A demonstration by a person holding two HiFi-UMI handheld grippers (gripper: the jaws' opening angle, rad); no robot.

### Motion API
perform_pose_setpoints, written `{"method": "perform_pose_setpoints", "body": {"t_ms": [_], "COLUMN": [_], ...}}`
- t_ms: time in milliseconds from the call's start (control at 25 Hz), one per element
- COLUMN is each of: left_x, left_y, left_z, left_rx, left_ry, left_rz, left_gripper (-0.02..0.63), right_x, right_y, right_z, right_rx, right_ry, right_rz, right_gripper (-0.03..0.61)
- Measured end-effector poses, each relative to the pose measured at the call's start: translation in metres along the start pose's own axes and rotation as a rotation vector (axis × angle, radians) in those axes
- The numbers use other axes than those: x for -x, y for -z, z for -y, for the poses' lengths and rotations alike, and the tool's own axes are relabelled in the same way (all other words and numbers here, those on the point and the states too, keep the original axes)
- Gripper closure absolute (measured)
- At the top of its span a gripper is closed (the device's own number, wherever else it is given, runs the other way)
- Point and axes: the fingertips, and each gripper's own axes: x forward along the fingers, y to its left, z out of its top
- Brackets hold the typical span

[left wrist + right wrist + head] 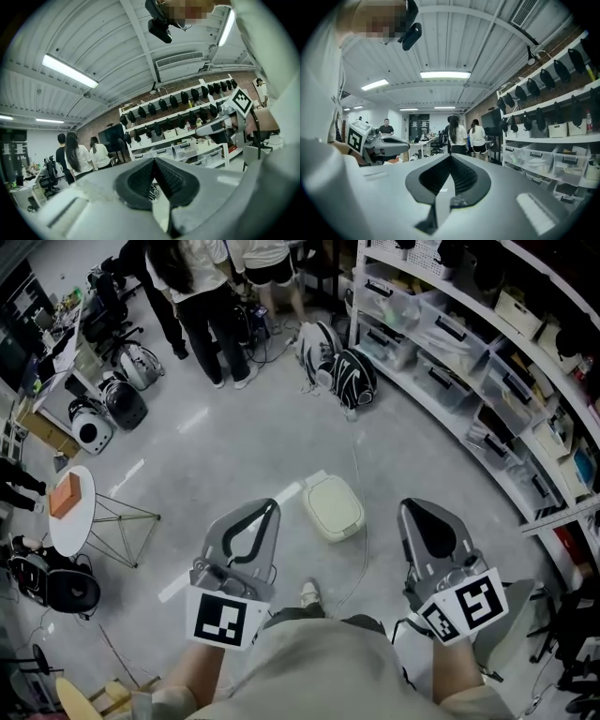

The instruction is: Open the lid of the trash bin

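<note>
The trash bin [333, 507] is a small cream bin on the grey floor, seen from above with its lid down. My left gripper [272, 504] hangs to the left of it and my right gripper [406, 506] to the right, both well above the floor. Neither touches the bin. Both are shut with nothing held: the pads meet at the tips in the left gripper view [153, 159] and the right gripper view [450, 156]. Both gripper views face level across the room and miss the bin.
Shelves [487, 362] with storage boxes run along the right. Bags [342, 367] lie on the floor beyond the bin. A round white table [73, 512] stands at the left. People [211, 296] stand at the far side. A thin cable [361, 549] trails past the bin.
</note>
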Motion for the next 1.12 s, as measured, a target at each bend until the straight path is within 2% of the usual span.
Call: {"method": "perform_pose_setpoints", "body": {"t_ms": [80, 280, 440, 640, 880, 1120], "left_x": [-0.009, -0.035, -0.048, -0.066, -0.107, -0.138], "left_y": [0.01, 0.019, 0.02, 0.032, 0.071, 0.144], "left_z": [-0.009, -0.023, -0.025, -0.021, -0.01, 0.013], "left_rx": [0.041, 0.065, 0.062, 0.11, 0.132, 0.175], "left_ry": [-0.004, -0.017, -0.053, -0.092, -0.093, -0.069], "left_rz": [-0.022, -0.041, -0.057, -0.098, -0.141, -0.227], "left_gripper": [0.612, 0.612, 0.612, 0.612, 0.611, 0.612], "right_x": [-0.015, -0.038, -0.052, -0.067, -0.093, -0.111], "right_y": [-0.001, 0.005, 0.015, 0.04, 0.106, 0.206], "right_z": [0.007, 0.026, 0.042, 0.064, 0.099, 0.113], "right_rx": [0.004, -0.002, -0.02, -0.038, -0.04, -0.099], "right_ry": [0.009, 0.001, -0.042, -0.1, -0.141, -0.166], "right_rz": [0.003, -0.022, -0.048, -0.103, -0.222, -0.344], "right_gripper": [0.575, 0.575, 0.575, 0.575, 0.575, 0.575]}}
